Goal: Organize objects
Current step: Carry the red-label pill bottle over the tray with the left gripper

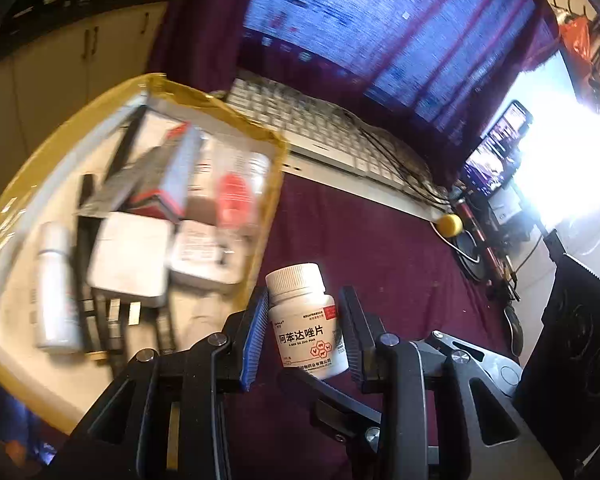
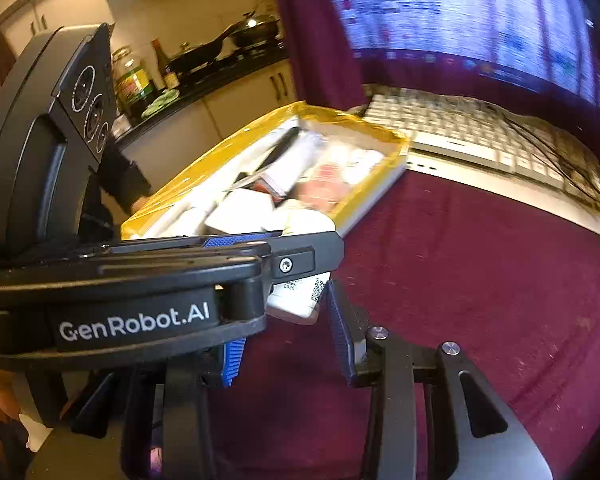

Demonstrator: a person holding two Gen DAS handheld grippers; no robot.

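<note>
Counts: two grippers, left gripper (image 1: 306, 322) and right gripper (image 2: 284, 322). One white pill bottle (image 1: 306, 320), white screw cap. One yellow-taped box (image 1: 274, 184), open top. Inside it: one white spray bottle (image 1: 54, 284), two flat white cases (image 1: 130, 258), one grey carton with a red band (image 1: 176, 172), one red-labelled item (image 1: 232, 196); the rest is too blurred to count. One white keyboard (image 1: 316, 128). One monitor (image 1: 380, 28). One phone (image 1: 496, 152), screen lit. One yellow ball (image 1: 449, 225). One maroon tablecloth (image 1: 380, 248).
</note>
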